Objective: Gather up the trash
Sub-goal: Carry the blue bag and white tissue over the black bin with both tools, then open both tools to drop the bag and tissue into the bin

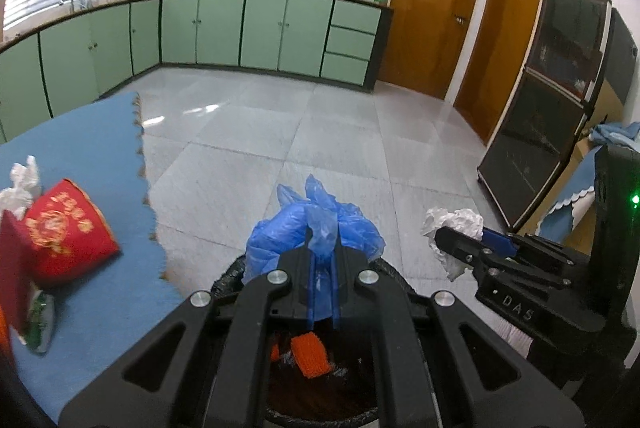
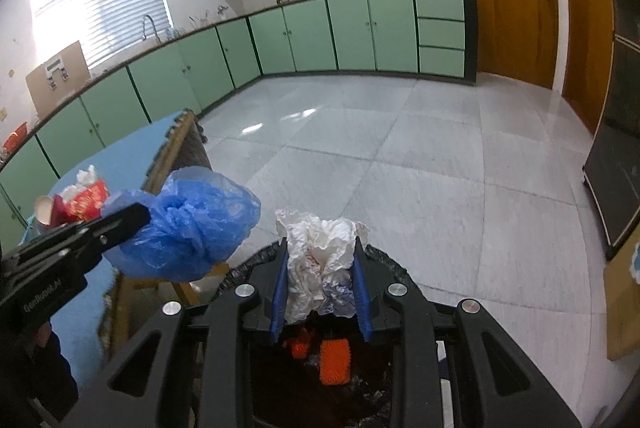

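**Both grippers loaded over the bin**

Left wrist view: left gripper [image 1: 322, 248] pinched nearly closed on a twisted tail of the blue bag [image 1: 316, 224], bulk of it ballooning just past the fingertips. Directly below, the bin [image 1: 384, 268], black-lined, with orange scraps [image 1: 312, 354] at the bottom. Thin film, near weightless, slippery and crushable; best held by a gathered fold, as here, since a grip on a single layer would probably slide out. Likely to drift on release rather than drop straight. At the left, on the table [image 1: 100, 168] under its blue cloth, a red cup [image 1: 68, 232] on its side near the cloth's fringed edge, a white wad [image 1: 22, 180] beyond it, a packet [image 1: 40, 320] nearer the camera.

Right wrist view: right gripper [image 2: 322, 248] part-open, clamped on a crumpled tissue [image 2: 324, 268] that fills the gap between the blue pads [image 2: 280, 292]. Soft, light, springy, no fragility; a squeeze across the middle holds well. Held above the bin's rim [image 2: 260, 260], blue bag hanging just to the left.

Judged: both pieces ready to drop; cup, wad and packet not yet collected.
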Demonstrator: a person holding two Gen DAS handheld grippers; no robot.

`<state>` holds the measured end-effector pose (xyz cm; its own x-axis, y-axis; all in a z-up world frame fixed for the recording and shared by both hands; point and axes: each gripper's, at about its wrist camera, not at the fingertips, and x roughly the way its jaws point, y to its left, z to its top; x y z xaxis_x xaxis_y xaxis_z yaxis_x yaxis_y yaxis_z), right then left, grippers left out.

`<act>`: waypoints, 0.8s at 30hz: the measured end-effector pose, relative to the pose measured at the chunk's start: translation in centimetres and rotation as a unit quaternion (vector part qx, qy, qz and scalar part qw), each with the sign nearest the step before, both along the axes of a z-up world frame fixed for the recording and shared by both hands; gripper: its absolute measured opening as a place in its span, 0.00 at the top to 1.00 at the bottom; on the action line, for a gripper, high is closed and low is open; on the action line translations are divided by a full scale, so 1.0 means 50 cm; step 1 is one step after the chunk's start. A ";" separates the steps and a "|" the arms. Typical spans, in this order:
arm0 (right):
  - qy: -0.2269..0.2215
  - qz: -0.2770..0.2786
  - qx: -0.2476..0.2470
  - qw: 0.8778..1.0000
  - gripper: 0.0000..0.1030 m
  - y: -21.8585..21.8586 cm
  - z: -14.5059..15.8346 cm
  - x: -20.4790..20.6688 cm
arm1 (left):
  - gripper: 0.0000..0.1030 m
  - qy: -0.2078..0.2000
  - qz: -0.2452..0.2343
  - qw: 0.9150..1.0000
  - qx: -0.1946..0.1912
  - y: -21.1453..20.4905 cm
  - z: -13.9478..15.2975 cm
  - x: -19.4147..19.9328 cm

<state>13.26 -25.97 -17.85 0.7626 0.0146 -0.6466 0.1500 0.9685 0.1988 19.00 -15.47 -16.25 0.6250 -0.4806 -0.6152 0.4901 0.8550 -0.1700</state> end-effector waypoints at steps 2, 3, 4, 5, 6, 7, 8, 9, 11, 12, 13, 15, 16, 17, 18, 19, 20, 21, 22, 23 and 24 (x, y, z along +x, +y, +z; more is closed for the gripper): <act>0.009 0.003 0.001 1.000 0.72 -0.006 -0.020 0.010 | 0.95 0.010 -0.003 1.000 0.005 -0.008 -0.013 0.010; 0.015 0.004 0.002 1.000 0.71 -0.008 -0.032 0.016 | 0.95 0.014 -0.004 1.000 0.005 -0.010 -0.016 0.012; 0.019 0.005 0.005 1.000 0.71 -0.010 -0.041 0.021 | 0.93 0.019 -0.006 1.000 0.006 -0.010 -0.020 0.014; 0.023 0.006 0.010 1.000 0.68 -0.013 -0.050 0.026 | 0.92 0.024 -0.008 1.000 0.005 -0.011 -0.021 0.019; 0.028 0.007 0.015 0.999 0.64 -0.016 -0.056 0.029 | 0.92 0.026 -0.008 1.000 0.004 -0.010 -0.021 0.021; 0.031 0.007 0.018 0.999 0.62 -0.019 -0.060 0.031 | 0.91 0.026 -0.008 1.000 0.003 -0.008 -0.020 0.022; 0.035 0.008 0.020 0.999 0.61 -0.020 -0.065 0.033 | 0.89 0.025 -0.008 1.000 0.003 -0.005 -0.018 0.023; 0.038 0.011 0.021 0.999 0.58 -0.019 -0.069 0.036 | 0.82 0.025 -0.008 1.000 0.004 -0.004 -0.016 0.023; 0.040 0.013 0.019 0.999 0.52 -0.019 -0.073 0.037 | 0.75 0.020 -0.004 1.000 0.002 0.006 -0.010 0.023; 0.039 0.011 0.015 0.999 0.39 -0.016 -0.071 0.036 | 0.73 0.020 -0.002 1.000 0.001 0.008 -0.007 0.022; 0.037 0.010 0.012 0.999 0.30 -0.013 -0.069 0.035 | 0.67 0.019 0.001 1.000 -0.001 0.006 -0.002 0.024; 0.032 0.009 0.002 0.999 0.23 -0.005 -0.062 0.030 | 0.61 0.016 0.010 1.000 -0.004 0.016 0.004 0.025; 0.034 0.010 -0.001 0.999 0.23 -0.002 -0.060 0.030 | 0.60 0.014 0.013 1.000 -0.006 0.022 0.008 0.024; 0.036 0.009 -0.001 0.999 0.21 -0.001 -0.059 0.028 | 0.60 0.013 0.016 1.000 -0.008 0.026 0.012 0.023; 0.035 0.009 0.002 0.999 0.20 0.000 -0.055 0.026 | 0.59 0.011 0.019 1.000 -0.010 0.035 0.019 0.021; 0.033 0.010 0.007 0.999 0.19 0.001 -0.048 0.023 | 0.57 0.009 0.022 1.000 -0.012 0.042 0.024 0.020; 0.031 0.009 0.011 0.999 0.17 0.001 -0.041 0.022 | 0.56 0.004 0.027 1.000 -0.013 0.053 0.033 0.015; 0.028 0.007 0.014 0.999 0.14 0.003 -0.031 0.018 | 0.54 0.000 0.030 0.999 -0.013 0.058 0.038 0.011; 0.023 0.006 0.017 1.000 0.13 0.006 -0.019 0.014 | 0.51 -0.005 0.034 0.999 -0.012 0.067 0.046 0.007; 0.018 0.006 0.019 1.000 0.12 0.009 -0.009 0.011 | 0.48 -0.010 0.038 0.999 -0.011 0.074 0.054 0.003; 0.011 0.007 0.020 1.000 0.11 0.015 0.007 0.006 | 0.43 -0.016 0.045 0.999 -0.009 0.086 0.063 -0.003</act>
<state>13.54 -25.20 -17.48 0.7476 0.0514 -0.6622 0.1420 0.9616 0.2349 18.83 -11.16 -13.08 0.6851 -0.4324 -0.5862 0.4168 0.8927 -0.1714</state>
